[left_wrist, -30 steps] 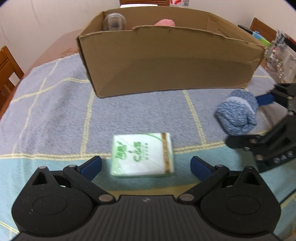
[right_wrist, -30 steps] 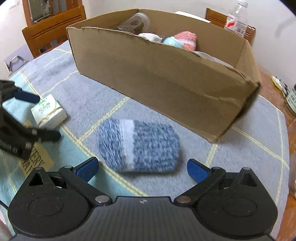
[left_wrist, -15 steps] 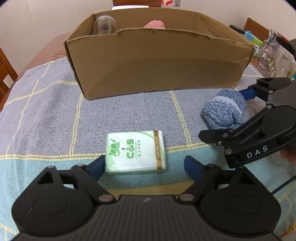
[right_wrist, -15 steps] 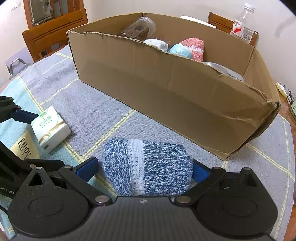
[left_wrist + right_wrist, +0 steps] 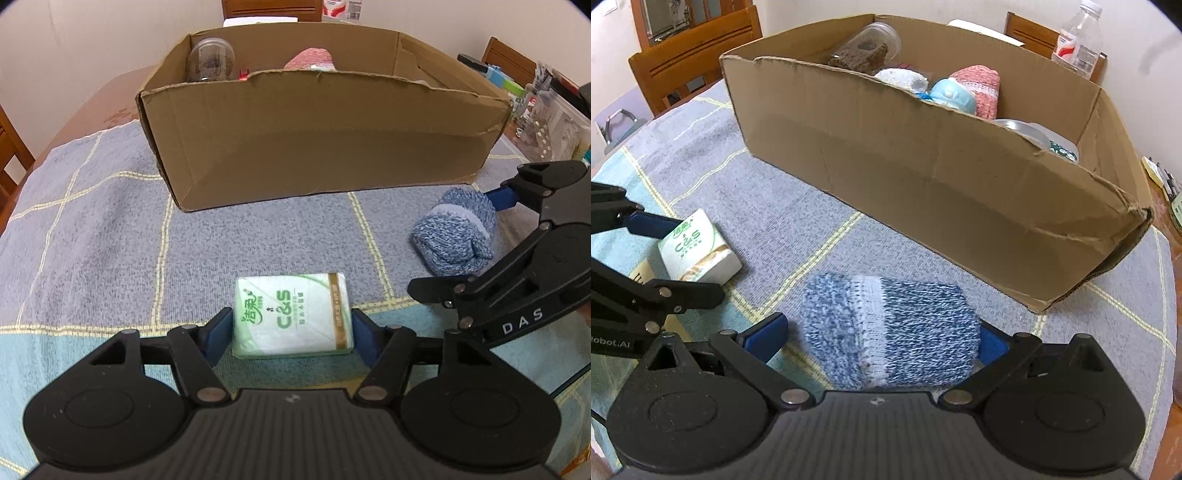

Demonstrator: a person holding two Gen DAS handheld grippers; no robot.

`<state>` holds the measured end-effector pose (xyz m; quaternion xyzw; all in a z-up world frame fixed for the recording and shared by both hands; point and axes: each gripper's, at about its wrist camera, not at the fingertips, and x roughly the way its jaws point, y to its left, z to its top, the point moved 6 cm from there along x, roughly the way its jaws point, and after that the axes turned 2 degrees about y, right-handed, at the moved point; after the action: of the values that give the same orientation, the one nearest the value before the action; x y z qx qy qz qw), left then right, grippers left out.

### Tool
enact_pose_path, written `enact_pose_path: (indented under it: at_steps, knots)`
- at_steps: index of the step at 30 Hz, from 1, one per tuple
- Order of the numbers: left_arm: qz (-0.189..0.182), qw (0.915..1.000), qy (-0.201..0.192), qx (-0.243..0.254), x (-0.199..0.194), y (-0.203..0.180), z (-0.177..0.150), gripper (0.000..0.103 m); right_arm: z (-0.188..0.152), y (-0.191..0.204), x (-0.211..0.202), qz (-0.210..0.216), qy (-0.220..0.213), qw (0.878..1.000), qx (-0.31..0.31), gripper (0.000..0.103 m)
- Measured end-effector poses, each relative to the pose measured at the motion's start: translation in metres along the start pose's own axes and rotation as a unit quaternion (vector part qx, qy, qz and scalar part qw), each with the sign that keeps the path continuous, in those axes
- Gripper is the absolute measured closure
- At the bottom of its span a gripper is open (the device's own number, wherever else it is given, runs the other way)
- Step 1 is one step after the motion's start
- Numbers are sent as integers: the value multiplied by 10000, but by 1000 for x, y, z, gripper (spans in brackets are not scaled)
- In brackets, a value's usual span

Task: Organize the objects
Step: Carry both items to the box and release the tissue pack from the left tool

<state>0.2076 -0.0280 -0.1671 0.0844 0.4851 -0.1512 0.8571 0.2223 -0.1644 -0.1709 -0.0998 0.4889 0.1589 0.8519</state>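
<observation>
A green and white C&S tissue pack (image 5: 291,314) lies on the blue checked cloth. My left gripper (image 5: 291,334) has its blue pads against both sides of the pack. A rolled blue knit sock (image 5: 890,332) lies on the cloth. My right gripper (image 5: 882,332) is around it: the right pad touches it, the left pad stands a little off. The pack also shows in the right wrist view (image 5: 698,251), the sock in the left wrist view (image 5: 456,236). The cardboard box (image 5: 325,147) stands just behind both.
The box (image 5: 960,177) holds a clear jar (image 5: 210,59), a pink knit roll (image 5: 979,88), a light blue item (image 5: 951,96) and other things. Wooden chairs (image 5: 687,55) and a plastic bottle (image 5: 1078,40) stand behind. Clutter (image 5: 546,107) sits at the table's right edge.
Both grippers moved forward and closed in. The left pads came onto the tissue pack's sides. The right gripper's fingers narrowed around the blue sock.
</observation>
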Motion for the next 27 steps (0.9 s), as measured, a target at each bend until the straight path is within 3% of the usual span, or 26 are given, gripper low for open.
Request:
enact_pose_path:
  at_steps: [2,7,16,22,27]
  knots:
    - [-24,10000,19,43,-1,0,1,39,1,2,-1,-31,5,10000,-32,2]
    - [-65,9998,62,199,-2,3,4,39,5,-3,-7,-125,45,9999,83,17]
    - [-255,9974,32,666,-25,7,18,40,3,-8,-20,33,161,9994,300,21]
    - [-517,9889,-76,1390,-64,2,40,40,12,-5,-52,254,209,9991,280,21]
    - [-629,9841,-230,1646,-88,3,66,40,26,0,-89,364,117,9993,53,21]
